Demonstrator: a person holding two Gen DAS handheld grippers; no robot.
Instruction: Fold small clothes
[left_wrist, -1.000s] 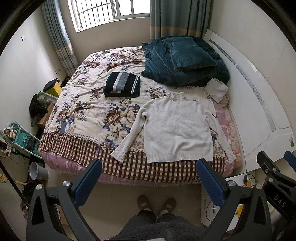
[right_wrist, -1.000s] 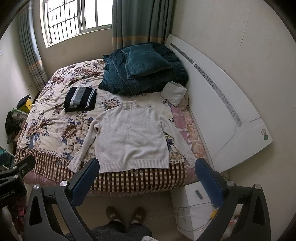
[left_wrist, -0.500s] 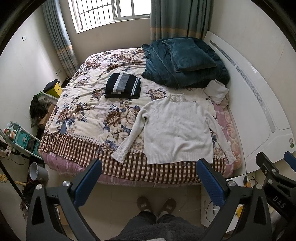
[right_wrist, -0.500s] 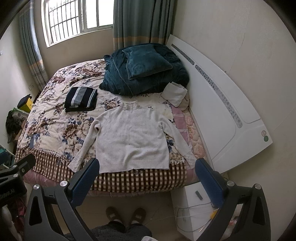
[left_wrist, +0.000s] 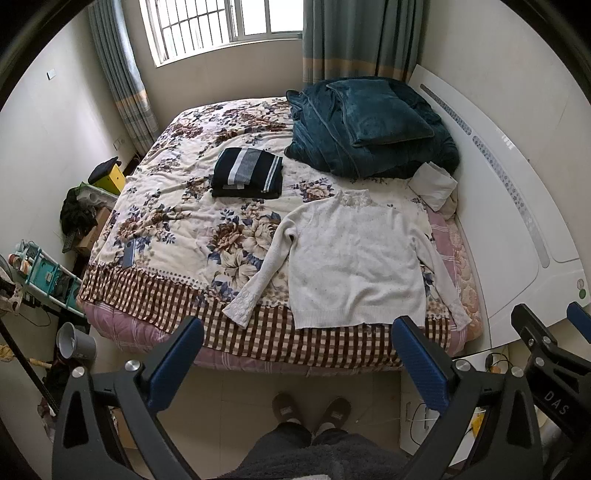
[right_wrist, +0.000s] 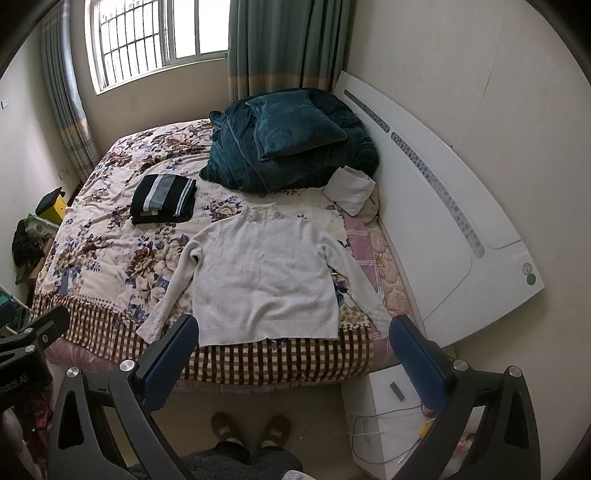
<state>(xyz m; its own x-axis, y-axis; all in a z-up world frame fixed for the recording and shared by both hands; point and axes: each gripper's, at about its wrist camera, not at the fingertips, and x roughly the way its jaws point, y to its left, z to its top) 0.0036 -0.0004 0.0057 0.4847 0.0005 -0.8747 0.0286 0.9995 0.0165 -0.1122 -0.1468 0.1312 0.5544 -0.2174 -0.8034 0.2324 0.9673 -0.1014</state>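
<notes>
A white knit sweater lies flat on the bed, sleeves spread, hem near the front edge; it also shows in the right wrist view. A folded dark striped garment sits further back on the left, also in the right wrist view. My left gripper is open and empty, held above the floor in front of the bed. My right gripper is open and empty, also short of the bed edge. Neither touches the sweater.
The bed has a floral cover with a checked border. A teal blanket and pillow pile lies at the back, by the white headboard. A white nightstand stands at the right; shelves and clutter at the left. The person's slippers are on the floor.
Both views have shifted very slightly; the bed sits a touch lower in the frames. Both grippers stay open and the clothes have not moved.
</notes>
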